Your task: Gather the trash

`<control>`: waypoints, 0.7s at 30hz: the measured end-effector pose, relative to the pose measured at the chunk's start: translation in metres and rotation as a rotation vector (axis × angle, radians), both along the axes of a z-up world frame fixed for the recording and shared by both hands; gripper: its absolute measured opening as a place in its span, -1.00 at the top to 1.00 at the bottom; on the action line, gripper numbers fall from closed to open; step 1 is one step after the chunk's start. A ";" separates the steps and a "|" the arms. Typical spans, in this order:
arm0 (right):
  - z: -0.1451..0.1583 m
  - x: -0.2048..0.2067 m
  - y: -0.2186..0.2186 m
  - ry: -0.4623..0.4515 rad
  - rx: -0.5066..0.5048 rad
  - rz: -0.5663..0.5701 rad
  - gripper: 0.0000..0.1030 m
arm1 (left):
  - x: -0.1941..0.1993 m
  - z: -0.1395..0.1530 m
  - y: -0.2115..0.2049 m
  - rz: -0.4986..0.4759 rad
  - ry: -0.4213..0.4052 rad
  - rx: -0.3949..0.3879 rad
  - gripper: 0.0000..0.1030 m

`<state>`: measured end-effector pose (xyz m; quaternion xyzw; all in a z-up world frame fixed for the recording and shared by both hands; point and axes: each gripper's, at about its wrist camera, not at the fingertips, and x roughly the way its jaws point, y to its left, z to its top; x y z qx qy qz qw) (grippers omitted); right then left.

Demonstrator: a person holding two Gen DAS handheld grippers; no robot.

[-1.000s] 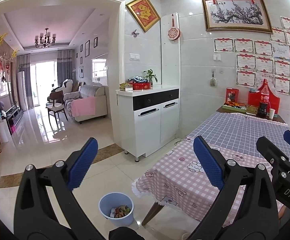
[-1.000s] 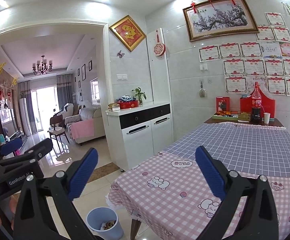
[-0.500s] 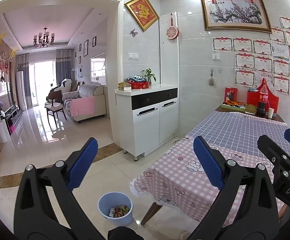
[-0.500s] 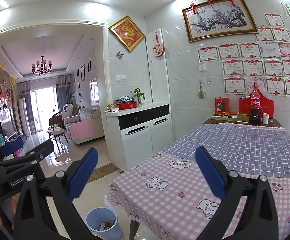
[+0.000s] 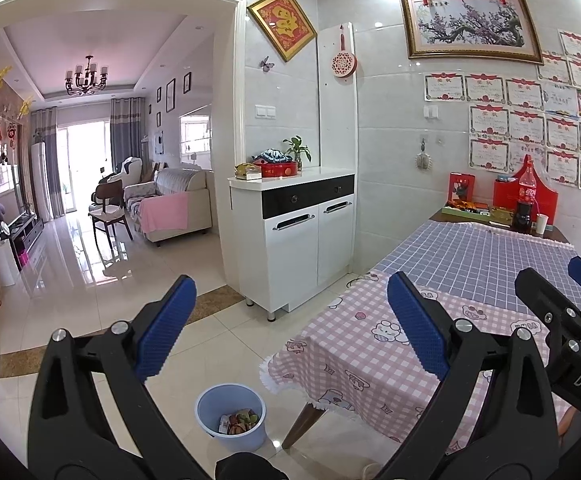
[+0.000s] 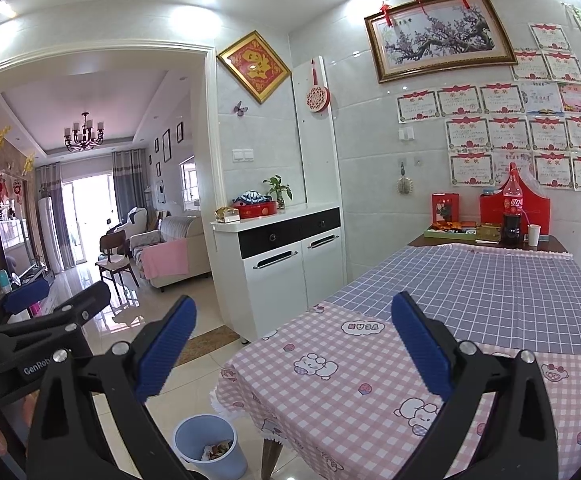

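I am holding both grippers up in the air with nothing in either one. The left gripper [image 5: 290, 328] is showing its 2 blue-padded fingers [image 5: 166, 326] spread wide, and the right gripper [image 6: 292, 342] is spread just as wide.

In the left wrist view the blue bin [image 5: 231, 416] is sitting on the tiled floor at 6 o'clock, just beside the corner leg of the table [image 5: 366, 356]. Trash [image 5: 239, 422] is lying in its bottom; I am making out wrappers and something green, but the pieces are too small to name. A dark shape at the bottom edge is cutting in below the bin and I cannot tell what it is.

The right wrist view is putting the same bin at 7 o'clock, partly cut off behind my left finger arm. The left gripper is poking in at 9 o'clock there, its lettering cut off.

The pink and blue checked cloths are covering the table, and a cola bottle [image 6: 513, 210] is standing at the far end at 2 o'clock, beside a white cup [image 6: 534, 235]. The white cabinet [image 6: 280, 258] is standing against the wall at 12 o'clock.
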<state>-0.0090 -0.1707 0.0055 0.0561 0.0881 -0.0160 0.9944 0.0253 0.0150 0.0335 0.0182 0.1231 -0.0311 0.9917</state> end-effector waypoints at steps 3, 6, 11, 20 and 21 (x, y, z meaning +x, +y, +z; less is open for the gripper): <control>0.000 0.001 -0.001 0.002 0.008 0.007 -0.87 | 0.000 0.000 0.000 0.000 0.000 0.000 -0.83; 0.001 0.001 -0.003 0.001 0.021 0.013 -0.87 | 0.000 0.000 0.000 -0.001 0.000 0.000 -0.83; 0.000 0.001 -0.003 -0.001 0.021 0.010 -0.87 | 0.001 0.000 0.000 -0.001 0.002 -0.002 -0.83; -0.001 0.001 -0.004 0.000 0.022 0.010 -0.87 | 0.001 -0.003 0.000 0.000 0.002 0.000 -0.83; -0.001 0.001 -0.004 0.000 0.020 0.009 -0.87 | 0.001 -0.003 -0.001 0.000 0.002 0.001 -0.83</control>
